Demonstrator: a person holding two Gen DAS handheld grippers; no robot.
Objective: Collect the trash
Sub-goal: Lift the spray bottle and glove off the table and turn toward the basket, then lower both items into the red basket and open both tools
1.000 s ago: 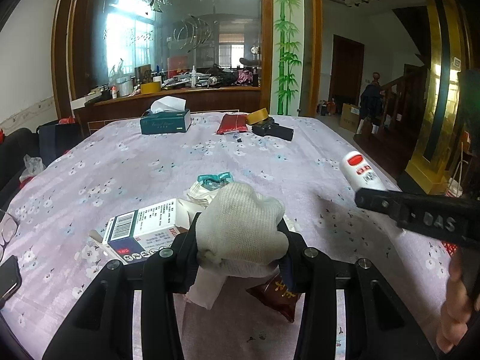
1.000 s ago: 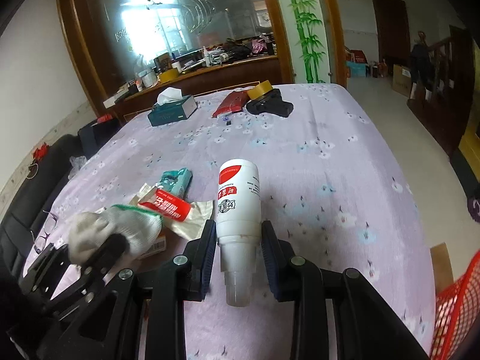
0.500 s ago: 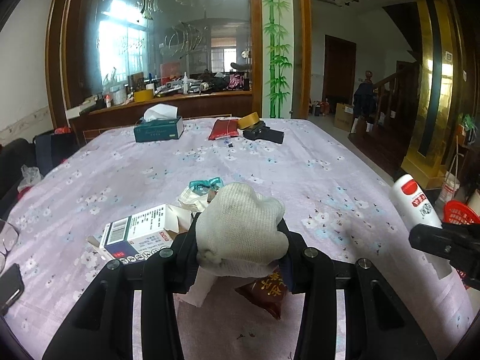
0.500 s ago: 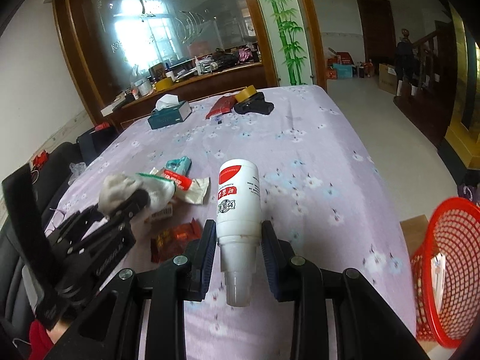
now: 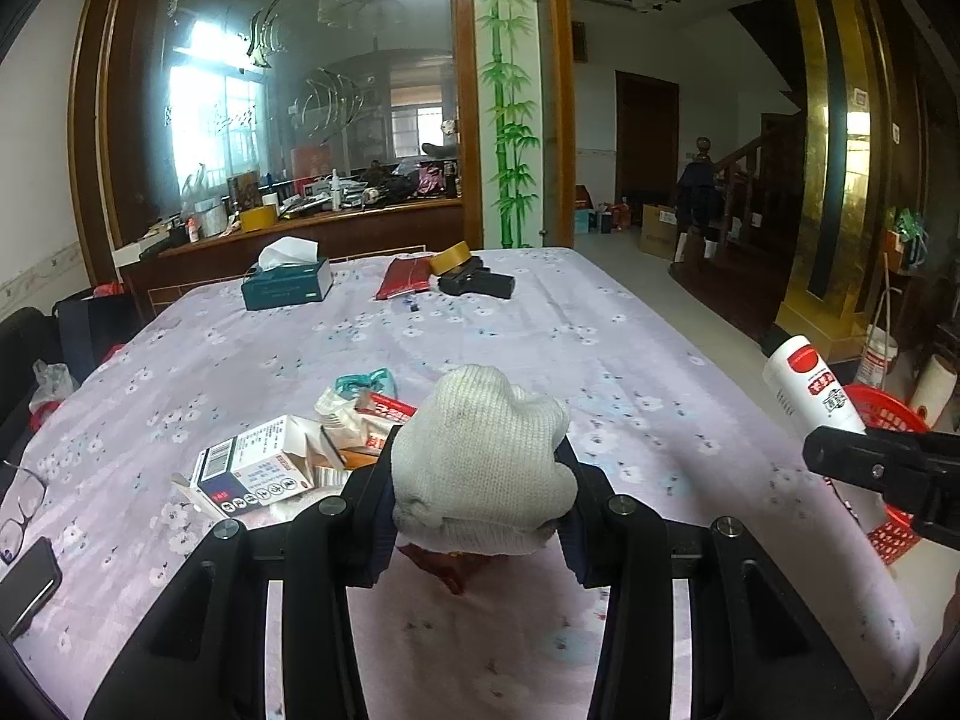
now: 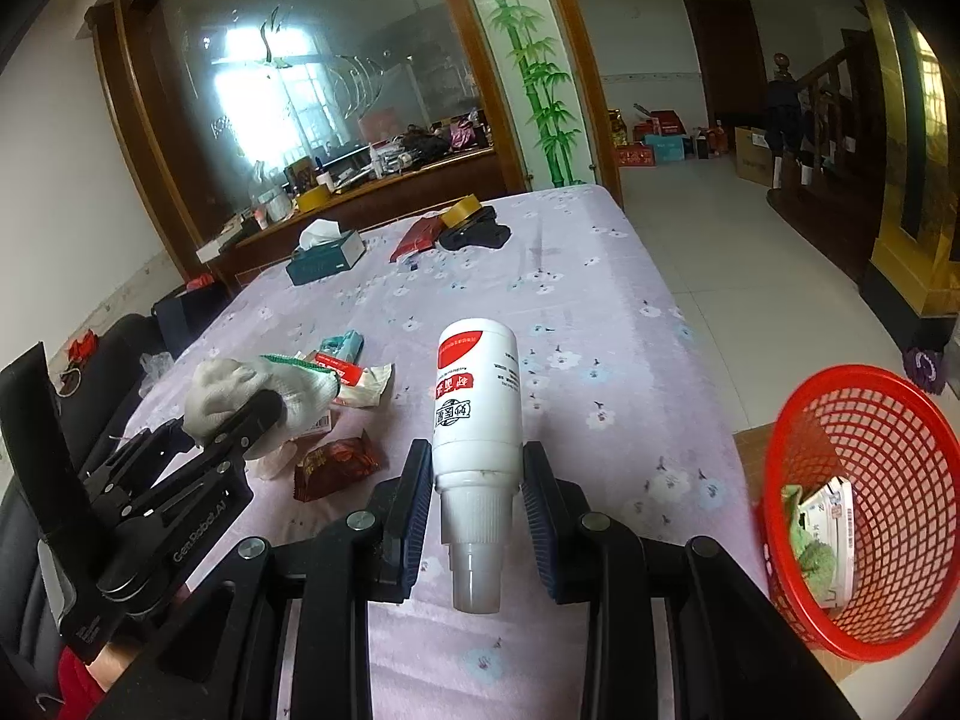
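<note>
My left gripper [image 5: 477,495] is shut on a balled white knit glove [image 5: 480,456], held above the table; it also shows in the right wrist view [image 6: 258,390]. My right gripper [image 6: 477,480] is shut on a white bottle with a red label [image 6: 477,402], held over the table's right edge; the bottle also shows in the left wrist view [image 5: 810,387]. A red mesh basket [image 6: 864,504] stands on the floor at the right with paper scraps inside. On the table lie a white medicine box [image 5: 252,468], crumpled wrappers [image 6: 354,378], a teal packet [image 5: 366,384] and a dark red wrapper [image 6: 336,468].
The table has a lilac flowered cloth [image 5: 540,330]. At its far end are a tissue box [image 5: 288,285], a red pouch [image 5: 405,276], a tape roll [image 5: 453,258] and a black case [image 5: 480,283]. Glasses [image 5: 18,504] and a phone [image 5: 24,585] lie at the left edge.
Both grippers have moved right with their loads. The right gripper with the bottle has moved closer to the red basket, now larger in view. The left gripper has risen a little.
</note>
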